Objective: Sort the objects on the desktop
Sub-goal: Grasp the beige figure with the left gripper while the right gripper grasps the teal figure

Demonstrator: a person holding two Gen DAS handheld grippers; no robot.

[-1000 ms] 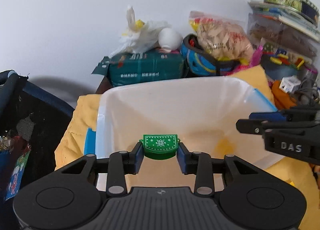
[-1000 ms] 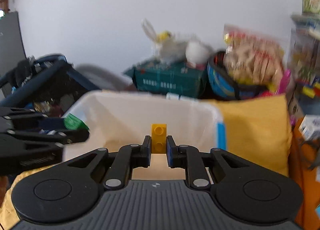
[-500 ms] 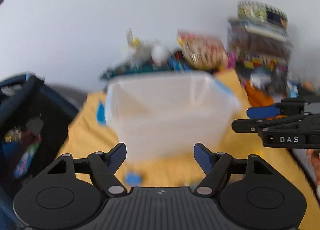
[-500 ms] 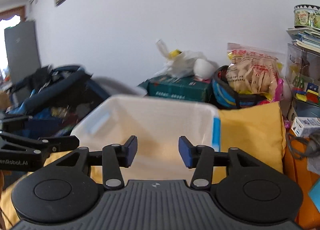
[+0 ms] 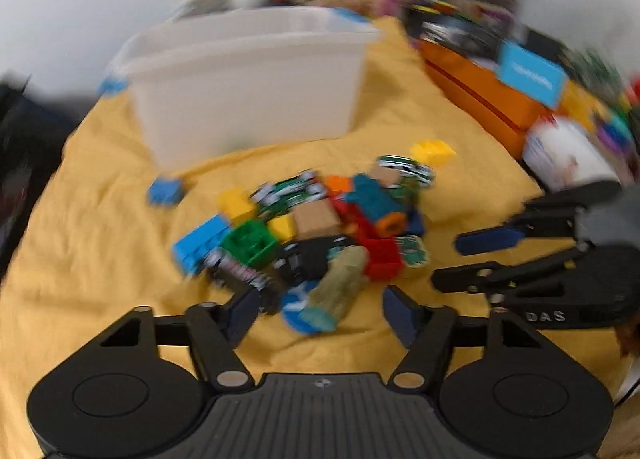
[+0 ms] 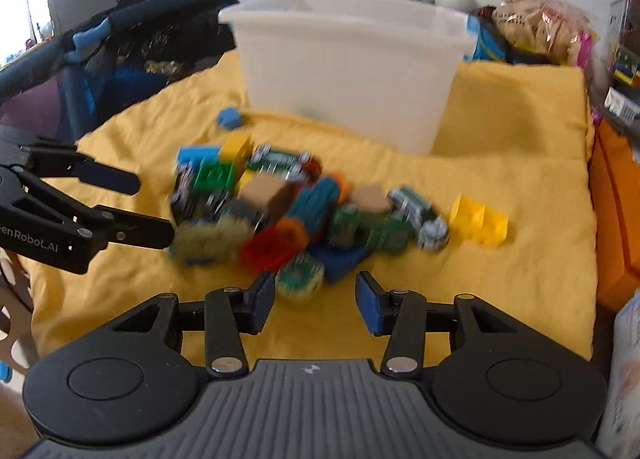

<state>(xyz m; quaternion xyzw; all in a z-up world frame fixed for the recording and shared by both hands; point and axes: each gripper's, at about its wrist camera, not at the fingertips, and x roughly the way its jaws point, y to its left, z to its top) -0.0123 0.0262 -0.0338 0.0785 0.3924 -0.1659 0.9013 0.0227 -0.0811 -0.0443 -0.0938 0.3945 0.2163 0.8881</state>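
Note:
A blurred pile of toy bricks and small cars (image 5: pixel 312 227) (image 6: pixel 296 207) lies on the yellow cloth (image 5: pixel 92 243) in front of the white plastic bin (image 5: pixel 248 91) (image 6: pixel 348 71). My left gripper (image 5: pixel 320 313) hangs low over the pile's near edge. Its jaws are closing, with an olive and blue roll (image 5: pixel 336 291) just ahead between them, untouched. My right gripper (image 6: pixel 316 301) hovers at the same edge, jaws closing, with a green round piece (image 6: pixel 300 275) lying just in front of its pads. Each gripper shows side-on in the other's view (image 5: pixel 480 259) (image 6: pixel 132 203).
A yellow brick (image 5: pixel 434 149) (image 6: pixel 478 219) and a blue brick (image 5: pixel 164 191) (image 6: pixel 230 117) lie apart from the pile. An orange box (image 5: pixel 480 95) and white canister (image 5: pixel 568 155) border the right. A black mesh basket (image 6: pixel 120 51) stands left, with clutter behind the bin.
A second ago my left gripper held a green piece and my right a yellow brick over the bin. Both let go, opened, and drew back and down to the pile.

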